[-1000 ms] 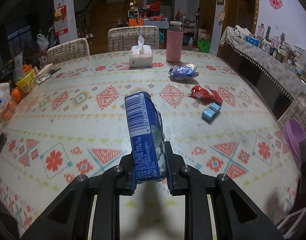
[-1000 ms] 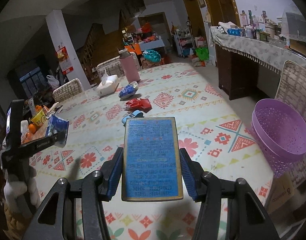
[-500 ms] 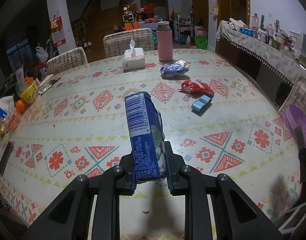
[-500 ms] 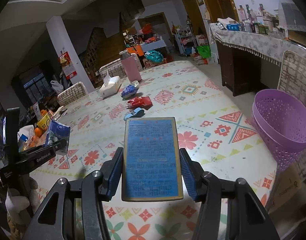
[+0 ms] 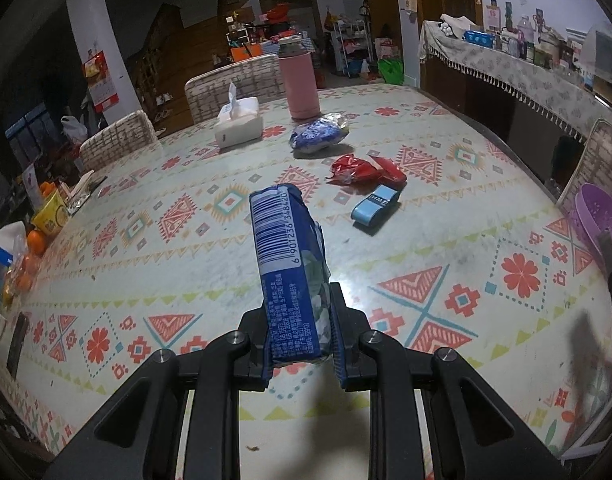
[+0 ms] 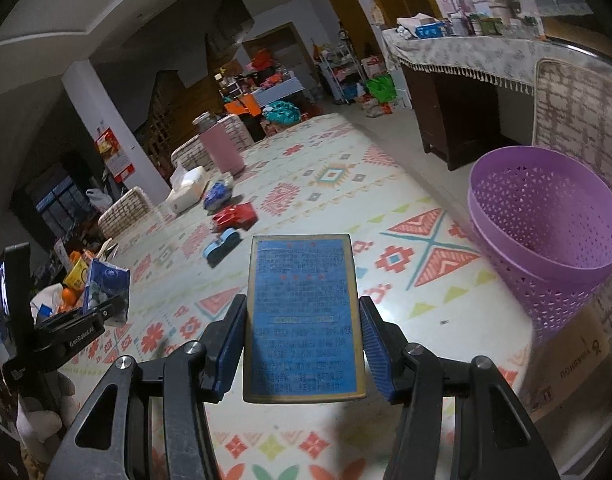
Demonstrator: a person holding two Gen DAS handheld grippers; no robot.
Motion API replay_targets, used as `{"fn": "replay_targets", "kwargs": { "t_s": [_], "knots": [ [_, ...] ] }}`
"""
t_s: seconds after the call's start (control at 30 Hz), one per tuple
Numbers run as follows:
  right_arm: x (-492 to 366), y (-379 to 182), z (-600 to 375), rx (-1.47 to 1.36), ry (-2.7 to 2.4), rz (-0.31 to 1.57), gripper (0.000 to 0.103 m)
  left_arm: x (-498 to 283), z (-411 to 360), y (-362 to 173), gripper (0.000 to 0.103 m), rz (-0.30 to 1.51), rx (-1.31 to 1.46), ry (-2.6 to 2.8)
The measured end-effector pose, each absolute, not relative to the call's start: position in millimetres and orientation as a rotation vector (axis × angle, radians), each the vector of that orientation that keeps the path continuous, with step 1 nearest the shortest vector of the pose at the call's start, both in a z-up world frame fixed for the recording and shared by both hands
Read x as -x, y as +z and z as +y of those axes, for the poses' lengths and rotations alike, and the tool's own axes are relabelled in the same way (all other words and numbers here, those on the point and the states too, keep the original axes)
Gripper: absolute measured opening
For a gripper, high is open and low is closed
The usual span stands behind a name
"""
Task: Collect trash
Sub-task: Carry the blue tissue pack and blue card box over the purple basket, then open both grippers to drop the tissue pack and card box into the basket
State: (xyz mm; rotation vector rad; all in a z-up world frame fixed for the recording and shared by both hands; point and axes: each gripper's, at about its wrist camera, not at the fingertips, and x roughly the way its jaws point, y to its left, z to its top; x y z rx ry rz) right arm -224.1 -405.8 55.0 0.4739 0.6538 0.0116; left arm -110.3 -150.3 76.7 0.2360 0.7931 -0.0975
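My left gripper (image 5: 300,336) is shut on a blue tissue packet (image 5: 284,256) with a barcode, held above the patterned table (image 5: 146,248). My right gripper (image 6: 302,344) is shut on a flat blue box (image 6: 302,316), held above the table's near right edge. A purple perforated basket (image 6: 545,236) stands beside the table at the right; its rim also shows in the left wrist view (image 5: 597,216). On the table lie a red wrapper (image 5: 363,170), a light blue wrapper (image 5: 373,204) and a blue-white bag (image 5: 315,136). The left gripper with its packet shows in the right wrist view (image 6: 102,300).
A pink bottle (image 5: 298,80) and a white tissue box (image 5: 240,126) stand at the far side. Oranges and snack packs (image 5: 38,224) crowd the left edge. Woven chairs (image 5: 118,140) ring the table. A cardboard box (image 6: 573,360) sits below the basket. A sideboard (image 6: 465,52) lines the right wall.
Both grippers have moved right and pulled back toward the near table edge, still holding their items. The purple basket now looms larger in the right wrist view.
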Motion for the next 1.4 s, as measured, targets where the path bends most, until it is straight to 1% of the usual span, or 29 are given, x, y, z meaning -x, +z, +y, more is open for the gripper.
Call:
{"fn": "replay_targets", "kwargs": {
  "t_s": [0.23,0.5,0.73,0.9,1.07,1.2,1.4],
  "knots": [
    [221.6,47.8,-431.0,-0.507,0.005,0.649,0.059,107.2,-172.7,76.5,0.022,0.790,-0.258,-0.130],
    [237.4,42.4,-477.5,-0.577,-0.060,0.619,0.059,110.0,-215.0,77.6,0.022,0.777,-0.316,-0.187],
    [260.4,41.6,-518.8,-0.607,-0.130,0.590,0.059,104.1,-262.8,81.5,0.022,0.843,-0.297,-0.360],
    [274.7,43.7,-550.3,-0.613,-0.194,0.575,0.059,101.0,-319.6,94.0,0.022,0.851,-0.319,-0.521],
    [277.9,45.8,-584.9,-0.619,-0.256,0.563,0.059,97.1,-393.6,104.6,0.022,0.860,-0.340,-0.690],
    [273.5,45.9,-607.6,-0.632,-0.283,0.562,0.059,95.3,-445.1,102.8,0.022,0.872,-0.360,-0.794],
    [260.1,48.9,-629.4,-0.622,-0.322,0.560,0.059,89.6,-500.3,95.7,0.023,0.887,-0.389,-0.885]
  ]
}}
